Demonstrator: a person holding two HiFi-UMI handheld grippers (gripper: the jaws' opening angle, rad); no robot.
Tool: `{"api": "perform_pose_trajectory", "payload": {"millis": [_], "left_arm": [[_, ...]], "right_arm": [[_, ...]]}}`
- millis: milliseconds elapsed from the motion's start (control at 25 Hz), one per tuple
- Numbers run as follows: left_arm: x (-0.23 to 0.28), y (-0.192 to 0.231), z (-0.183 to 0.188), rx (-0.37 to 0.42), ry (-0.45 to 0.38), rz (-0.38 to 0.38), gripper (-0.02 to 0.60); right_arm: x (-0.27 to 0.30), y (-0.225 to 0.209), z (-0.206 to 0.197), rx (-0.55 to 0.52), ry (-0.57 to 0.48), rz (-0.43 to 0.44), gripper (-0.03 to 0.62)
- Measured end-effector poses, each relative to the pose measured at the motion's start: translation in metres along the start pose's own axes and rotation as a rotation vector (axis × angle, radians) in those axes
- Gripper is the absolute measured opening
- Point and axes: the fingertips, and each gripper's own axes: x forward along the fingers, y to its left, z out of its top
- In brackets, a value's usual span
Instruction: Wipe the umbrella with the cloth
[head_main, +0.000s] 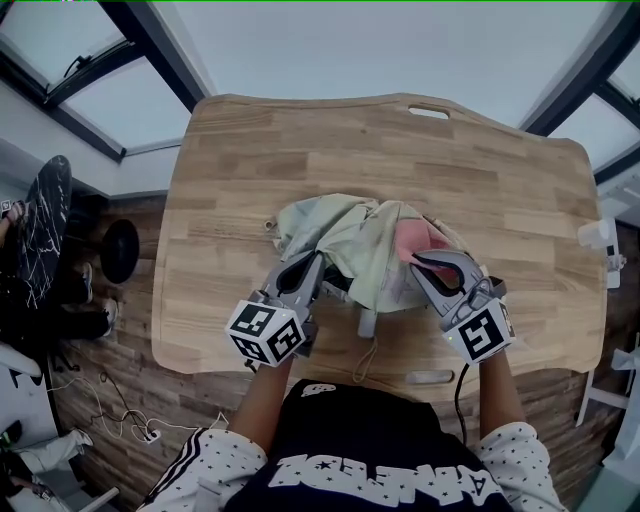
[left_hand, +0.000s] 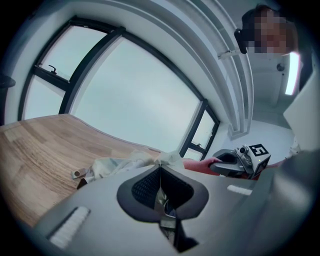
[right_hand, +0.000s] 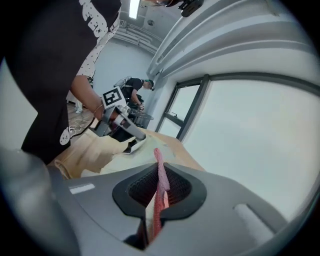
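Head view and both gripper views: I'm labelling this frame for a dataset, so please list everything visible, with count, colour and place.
table: one, light wood, centre
umbrella: one, pale cream, folded, on the table's near half
cloth: one, pink, on the umbrella's right side
window frames: several, dark, beyond the table
floor: one, brown wood, around the table
cables: a few, white, on the floor at left
left hand-held gripper: one, grey, shut on umbrella fabric
right hand-held gripper: one, grey, shut on the cloth
person: one, black top, dotted white sleeves, bottom edge
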Motion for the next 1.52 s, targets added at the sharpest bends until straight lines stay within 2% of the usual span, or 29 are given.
{"api": "perform_pose_trajectory", "payload": {"millis": [160, 600, 1000, 1200, 1320, 1440, 1520], "left_arm": [[0.001, 0.003, -0.001, 0.001, 0.005, 0.006, 0.000], [0.003, 0.009, -0.004, 0.020, 0.033, -0.003, 0.000], [0.002, 0.005, -0.005, 0.037, 0.047, -0.048, 0.002], [-0.002, 0.000, -0.004, 0.063, 0.036, -0.101, 0.002], [-0.009, -0.003, -0.002, 0.062, 0.013, -0.137, 0.002], [-0.016, -0.001, 0.001, 0.046, -0.013, -0.143, 0.002], [-0.025, 0.002, 0.006, 0.040, -0.033, -0.128, 0.002]], "right_arm": [[-0.001, 0.029, -0.016, 0.058, 0.018, 0.055, 0.026], [-0.013, 0.087, -0.030, 0.193, 0.045, 0.101, 0.026], [-0.012, 0.121, -0.011, 0.256, 0.018, 0.129, 0.026], [-0.026, 0.098, 0.034, 0.250, -0.144, 0.019, 0.026], [-0.041, 0.080, 0.045, 0.233, -0.143, -0.063, 0.026], [-0.055, 0.063, 0.037, 0.388, -0.118, -0.166, 0.026], [-0.060, 0.050, 0.040, 0.390, -0.151, -0.202, 0.026]]}}
